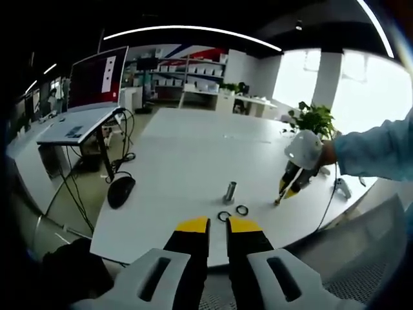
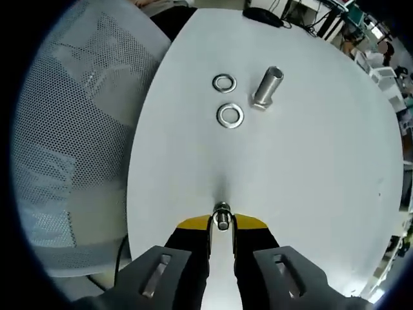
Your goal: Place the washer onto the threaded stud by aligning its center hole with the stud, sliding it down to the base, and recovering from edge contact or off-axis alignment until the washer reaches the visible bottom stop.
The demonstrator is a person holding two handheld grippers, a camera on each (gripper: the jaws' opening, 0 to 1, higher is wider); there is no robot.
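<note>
A short metal threaded stud (image 1: 230, 192) (image 2: 267, 88) stands upright on the white table (image 1: 187, 161) (image 2: 310, 181). Two loose washers lie flat beside it, one (image 1: 224, 216) (image 2: 230, 115) nearer the stud's base and another (image 1: 242, 210) (image 2: 224, 82). My right gripper (image 2: 222, 223) (image 1: 282, 197) is shut on a small metal part (image 2: 222, 216), which I cannot identify for sure; it hovers over the table well short of the stud. My left gripper (image 1: 218, 225) sits at the table's near edge, jaws slightly apart, nothing between them.
A black mouse (image 1: 120, 191) lies at the table's left edge. A laptop (image 1: 97, 81) on a side stand trails cables. A grey mesh chair (image 2: 71, 135) stands beside the table. A sleeved arm (image 1: 374, 152) holds the right gripper. A potted plant (image 1: 313, 119) stands behind.
</note>
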